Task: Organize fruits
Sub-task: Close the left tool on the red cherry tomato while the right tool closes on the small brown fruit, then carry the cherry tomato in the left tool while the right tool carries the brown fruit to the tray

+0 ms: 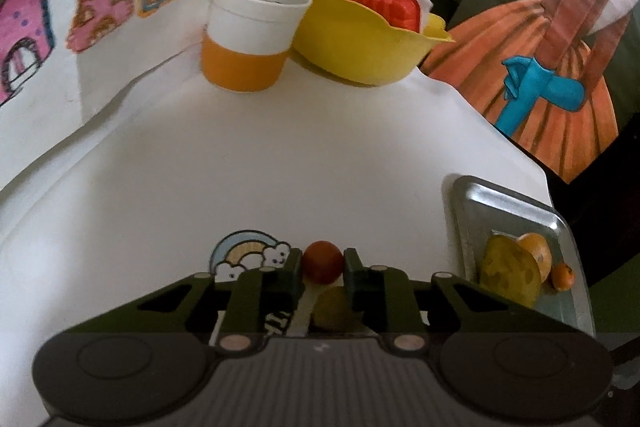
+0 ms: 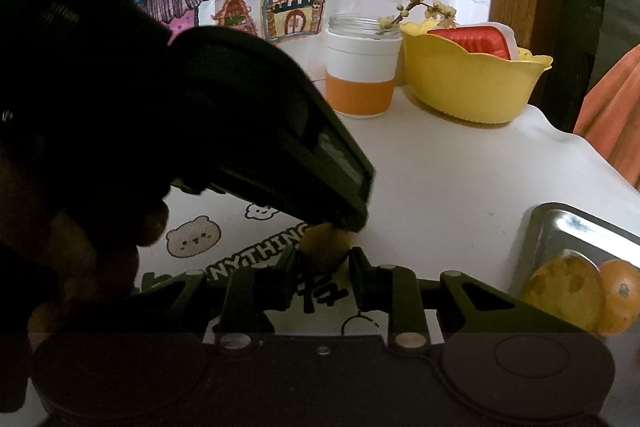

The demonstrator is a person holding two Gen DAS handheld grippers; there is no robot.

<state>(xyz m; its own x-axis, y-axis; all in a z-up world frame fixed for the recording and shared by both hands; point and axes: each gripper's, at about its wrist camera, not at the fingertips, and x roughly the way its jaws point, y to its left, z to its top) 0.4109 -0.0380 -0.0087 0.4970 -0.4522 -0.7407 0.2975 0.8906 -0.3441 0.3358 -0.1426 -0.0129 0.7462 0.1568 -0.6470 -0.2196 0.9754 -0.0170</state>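
Red fruit pinched in left claw; yellow fruit seemingly in right claw.

Five fruits show: three at four o'clock, two at six. One metal tray, one jar, one yellow bowl.

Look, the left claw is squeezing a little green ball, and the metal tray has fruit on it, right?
Nearly. The ball in the left claw is red, not green; the left wrist view shows it pinched between the fingers. The metal tray does hold fruit.
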